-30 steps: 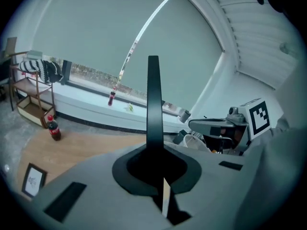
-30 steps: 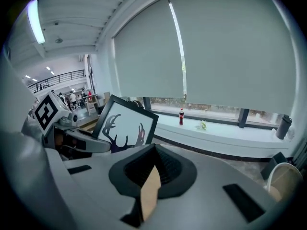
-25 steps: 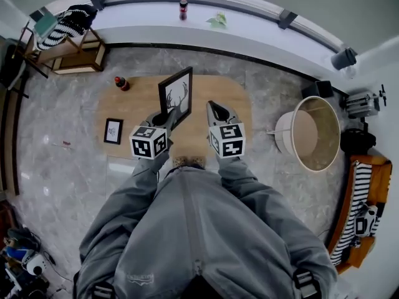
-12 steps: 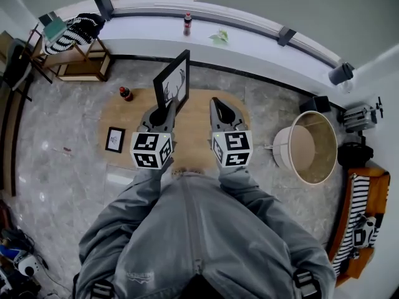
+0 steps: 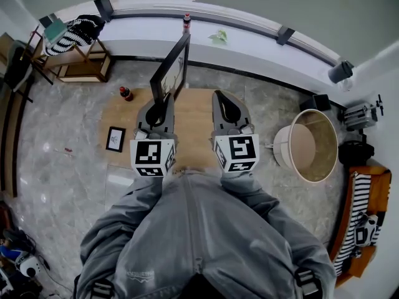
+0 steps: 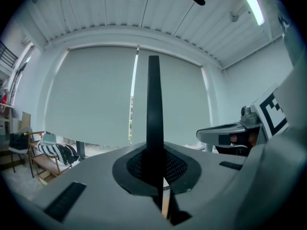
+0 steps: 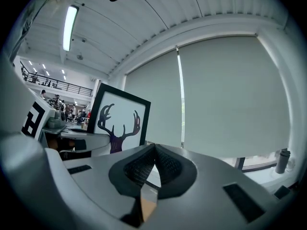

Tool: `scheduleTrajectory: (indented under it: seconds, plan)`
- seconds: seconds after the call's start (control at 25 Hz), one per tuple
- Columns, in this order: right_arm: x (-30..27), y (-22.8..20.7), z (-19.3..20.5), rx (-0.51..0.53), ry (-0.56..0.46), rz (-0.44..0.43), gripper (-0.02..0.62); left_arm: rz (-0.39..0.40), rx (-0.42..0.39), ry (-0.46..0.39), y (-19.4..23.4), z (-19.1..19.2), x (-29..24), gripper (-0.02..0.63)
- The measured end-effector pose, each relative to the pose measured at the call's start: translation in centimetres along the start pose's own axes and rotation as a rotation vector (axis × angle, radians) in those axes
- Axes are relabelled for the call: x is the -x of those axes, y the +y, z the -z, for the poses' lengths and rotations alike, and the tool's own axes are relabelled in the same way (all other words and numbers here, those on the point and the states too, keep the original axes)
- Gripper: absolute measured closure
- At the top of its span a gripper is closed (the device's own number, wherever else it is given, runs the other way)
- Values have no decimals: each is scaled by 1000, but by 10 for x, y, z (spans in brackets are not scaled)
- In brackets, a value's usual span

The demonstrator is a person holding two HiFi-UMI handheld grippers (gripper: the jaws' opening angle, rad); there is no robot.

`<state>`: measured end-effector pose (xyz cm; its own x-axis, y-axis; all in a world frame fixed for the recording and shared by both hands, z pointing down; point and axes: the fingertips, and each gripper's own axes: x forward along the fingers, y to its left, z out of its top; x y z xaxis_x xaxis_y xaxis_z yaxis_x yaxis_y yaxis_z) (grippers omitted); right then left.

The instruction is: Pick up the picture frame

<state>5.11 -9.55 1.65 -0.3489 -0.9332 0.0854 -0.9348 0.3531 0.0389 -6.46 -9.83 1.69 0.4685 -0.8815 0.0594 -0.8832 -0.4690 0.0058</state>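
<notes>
The picture frame [image 5: 170, 68] is black with a white print of a deer's antlers, and it hangs in the air above the wooden table [image 5: 199, 120]. My left gripper [image 5: 161, 106] is shut on its lower edge. In the left gripper view the frame [image 6: 153, 109] shows edge-on as a dark upright bar between the pads of the left gripper [image 6: 154, 169]. My right gripper [image 5: 222, 99] is shut and empty, level with the left one and to its right. The right gripper view looks past the closed right gripper [image 7: 152, 164] at the frame's face [image 7: 120, 122].
A small black frame [image 5: 113, 139] lies at the table's left end, and a red-capped bottle [image 5: 126, 93] stands near its far left corner. A round tan basket [image 5: 308, 141] sits to the right. A bottle [image 5: 186, 22] stands on the window sill. A chair with a striped cushion [image 5: 72, 33] is at the far left.
Both grippers have risen together. The frame has gone up with the left gripper, clear of the table, and now shows more edge-on in the head view.
</notes>
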Motion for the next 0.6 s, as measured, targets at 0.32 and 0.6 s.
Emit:
scheduleTrajectory:
  seconds: [0.32,0.6]
  plan:
    - [16,6,-11,3,-27,-1,565,-9,5,-26,-10,-9,16,581]
    - [21,14,-9,2,-26,-5,565,-19,-6,-26,-8,-9,23,582]
